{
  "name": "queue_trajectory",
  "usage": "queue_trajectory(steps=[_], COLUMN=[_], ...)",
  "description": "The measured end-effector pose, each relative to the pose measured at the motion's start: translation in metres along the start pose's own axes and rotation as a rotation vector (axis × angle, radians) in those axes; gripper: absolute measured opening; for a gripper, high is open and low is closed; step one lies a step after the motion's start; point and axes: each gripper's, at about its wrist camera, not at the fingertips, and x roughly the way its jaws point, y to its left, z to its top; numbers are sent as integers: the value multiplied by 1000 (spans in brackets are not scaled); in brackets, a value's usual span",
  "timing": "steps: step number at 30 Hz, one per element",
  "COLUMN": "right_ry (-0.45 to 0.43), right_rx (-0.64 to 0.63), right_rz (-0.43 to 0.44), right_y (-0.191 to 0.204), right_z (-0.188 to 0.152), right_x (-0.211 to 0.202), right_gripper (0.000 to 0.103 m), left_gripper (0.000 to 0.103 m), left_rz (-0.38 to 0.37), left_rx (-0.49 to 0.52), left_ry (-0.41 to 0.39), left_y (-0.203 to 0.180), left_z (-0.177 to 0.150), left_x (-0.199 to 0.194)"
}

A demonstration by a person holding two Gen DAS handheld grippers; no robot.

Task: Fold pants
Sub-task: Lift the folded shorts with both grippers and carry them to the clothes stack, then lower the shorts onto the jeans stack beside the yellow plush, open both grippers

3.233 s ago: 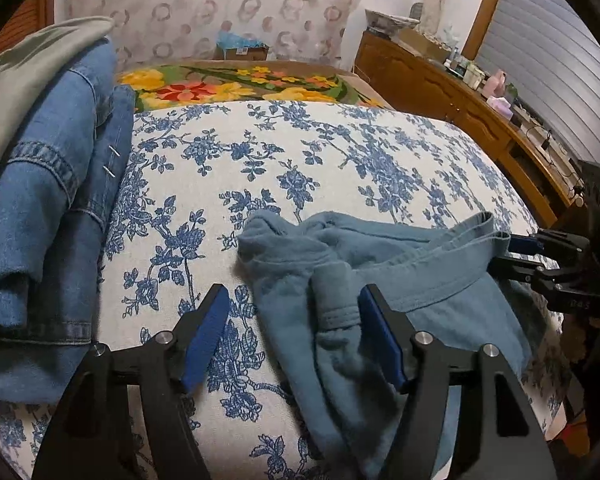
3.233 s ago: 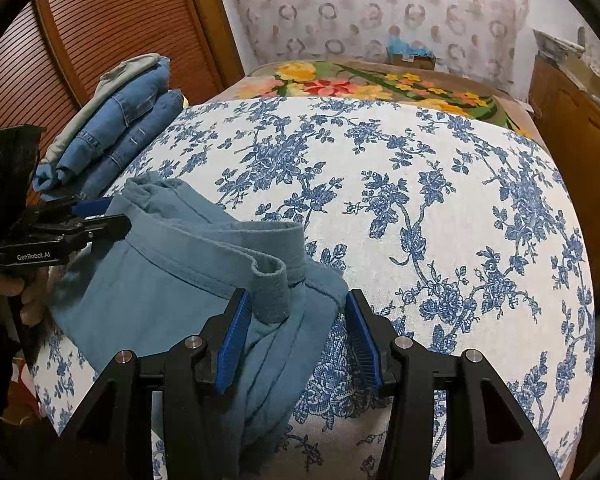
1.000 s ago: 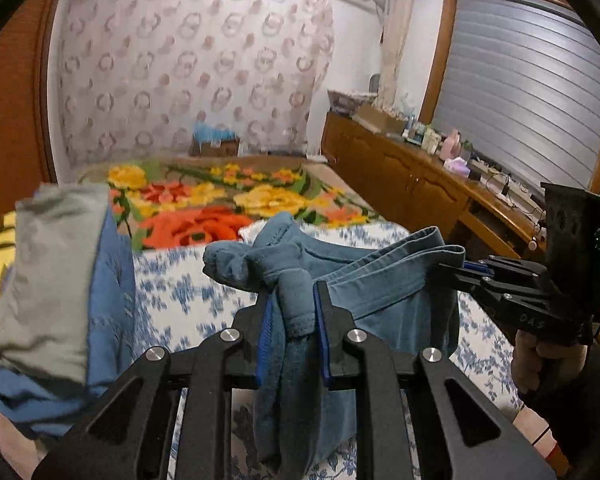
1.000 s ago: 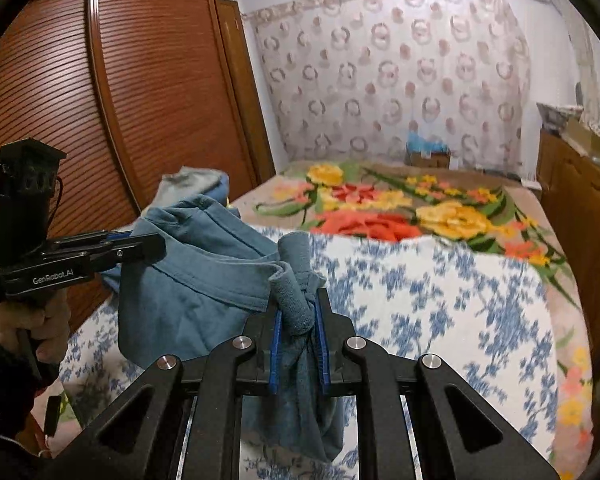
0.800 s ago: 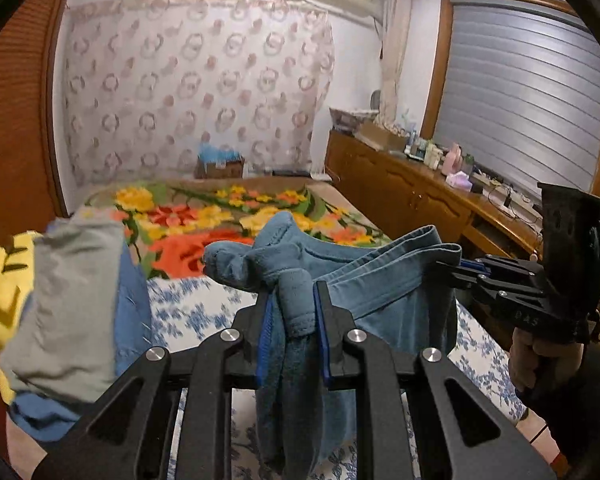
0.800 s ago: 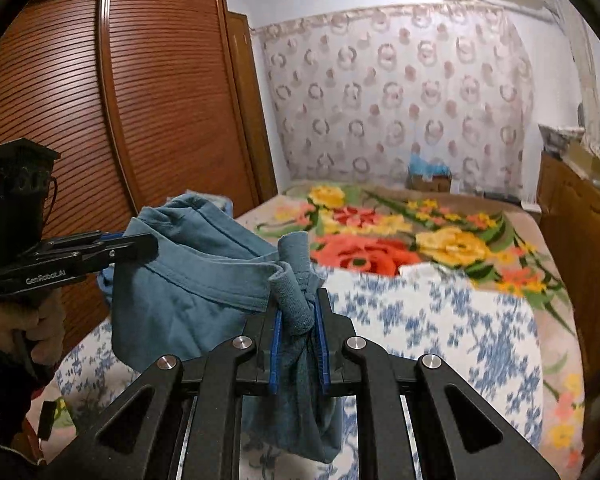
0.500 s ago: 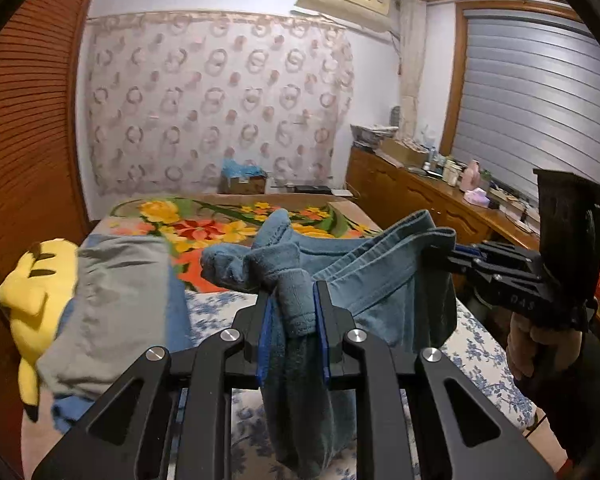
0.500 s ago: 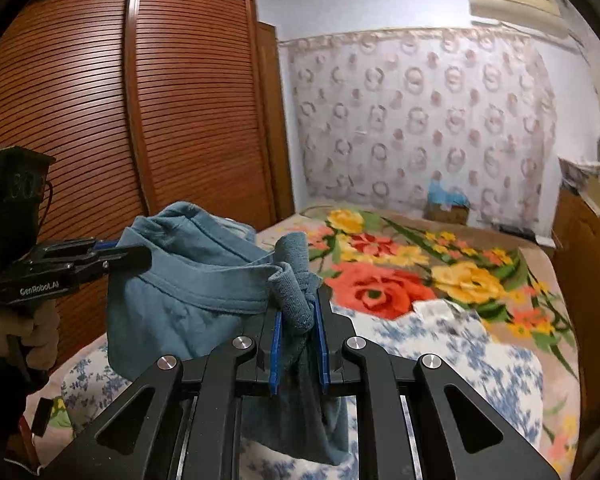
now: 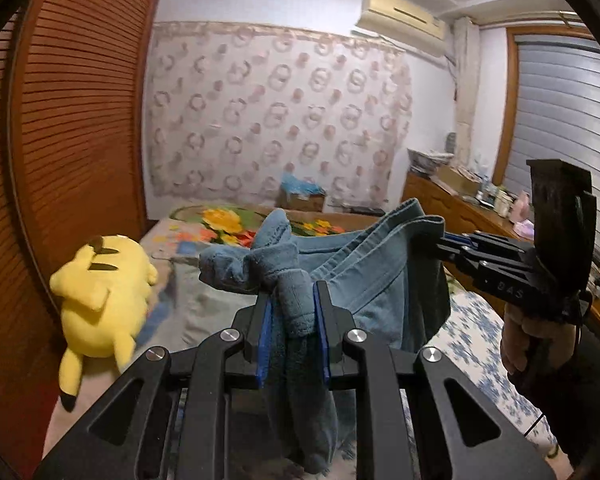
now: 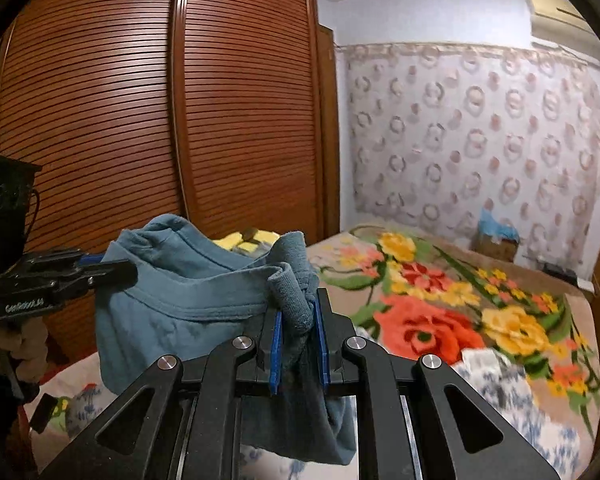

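Note:
Blue-grey pants (image 9: 372,280) hang in the air between my two grippers, held by the waistband. My left gripper (image 9: 294,312) is shut on one bunched end of the waistband. My right gripper (image 10: 298,320) is shut on the other end. The pants (image 10: 172,300) sag between them, and the legs drop below both views. The right gripper also shows at the right of the left wrist view (image 9: 444,242). The left gripper shows at the left of the right wrist view (image 10: 112,268).
The bed below has a blue-flowered white cover (image 9: 484,344) and a bright flowered blanket (image 10: 440,312) at the far end. A yellow plush toy (image 9: 100,292) lies by the wooden slatted wardrobe (image 10: 140,120). A wooden dresser (image 9: 452,208) with clutter runs along the right wall.
Both grippers closed on the waistband ends on the bed, then lifted the pants well up. The views now look across the room.

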Motion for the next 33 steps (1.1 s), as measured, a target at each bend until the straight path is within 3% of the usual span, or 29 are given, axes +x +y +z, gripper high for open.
queue_trajectory(steps=[6, 14, 17, 21, 24, 26, 29, 33], right_ry=[-7, 57, 84, 126, 147, 163, 185, 146], right_rx=[-67, -178, -183, -183, -197, -193, -145, -99], right_rz=[28, 117, 169, 212, 227, 225, 230, 223], right_y=[-6, 7, 7, 6, 6, 1, 0, -15], right_z=[12, 21, 26, 26, 32, 32, 35, 46], right_x=[49, 141, 174, 207, 220, 223, 216, 196], right_gripper=[14, 14, 14, 15, 15, 15, 24, 34], left_gripper=[20, 21, 21, 22, 25, 33, 50, 52], left_rz=[52, 148, 211, 242, 256, 259, 233, 239], left_rx=[-62, -159, -179, -201, -202, -206, -208, -189], left_ry=[-31, 9, 42, 65, 77, 93, 107, 86], left_y=[26, 60, 72, 81, 84, 86, 87, 81], left_z=[-4, -21, -31, -42, -46, -49, -51, -45], left_x=[12, 26, 37, 40, 39, 40, 40, 32])
